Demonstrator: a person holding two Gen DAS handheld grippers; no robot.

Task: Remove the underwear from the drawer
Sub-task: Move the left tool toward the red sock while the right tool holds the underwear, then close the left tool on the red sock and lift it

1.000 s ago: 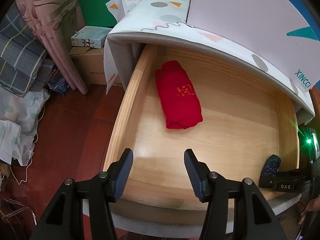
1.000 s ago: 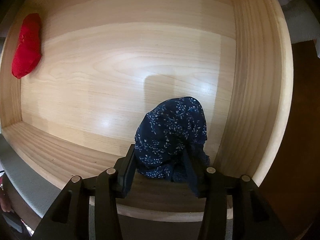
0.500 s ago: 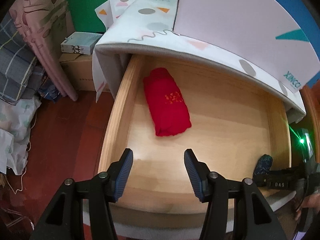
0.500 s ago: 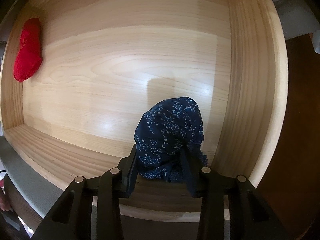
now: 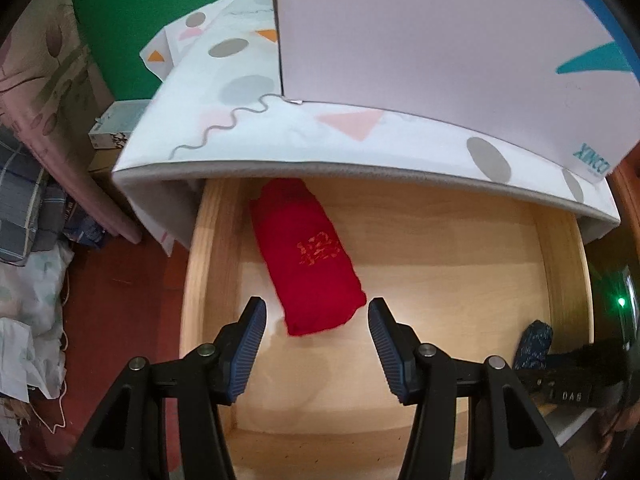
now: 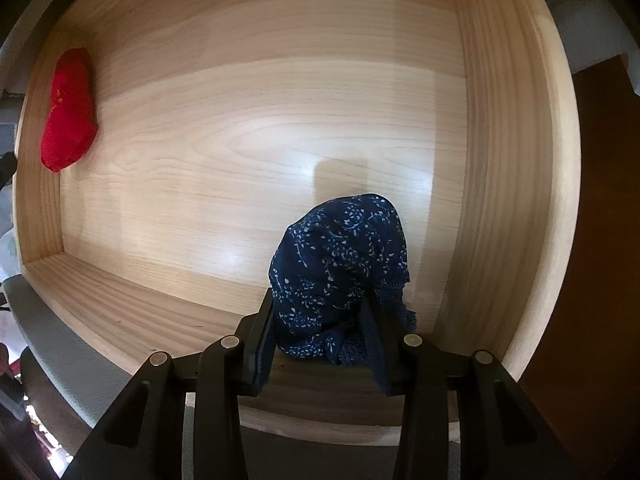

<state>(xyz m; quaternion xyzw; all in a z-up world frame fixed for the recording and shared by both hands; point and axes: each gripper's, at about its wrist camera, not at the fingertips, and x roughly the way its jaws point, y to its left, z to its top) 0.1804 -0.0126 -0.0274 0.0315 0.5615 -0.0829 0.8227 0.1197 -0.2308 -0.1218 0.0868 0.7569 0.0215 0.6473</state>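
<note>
We are gripping the navy underwear (image 6: 340,264) in our right tool (image 6: 320,334), both pads pressed into its bunched cloth, soft cotton speckled with tiny white sprigs and edged with a frilly lace trim. It is sitting at the front right corner of the drawer (image 6: 520,160), against the front wall and just beside the right wall. The red underwear (image 5: 310,256) is lying folded into a long, soft roll near the drawer's left wall, well apart from the navy piece, with a small gold pattern stitched on top. Our left tool (image 5: 316,330) is hovering wide apart above the near end of that red roll, ribbed blue pads showing, gripping nothing.

The drawer is pale wood, smooth and slightly glossy, with clear grain running across its floor.

The left wrist view is giving us what the right cannot: a patterned sheet (image 5: 340,136) with grey discs, pink triangles and a squiggle draped over the top above the drawer, a white box (image 5: 440,40) with teal lettering resting on it, a green wall (image 5: 160,8), a reddish wooden floor (image 5: 120,292), and piled fabrics (image 5: 28,200) at the left. There the navy piece is only a dark scrap at the right edge.
</note>
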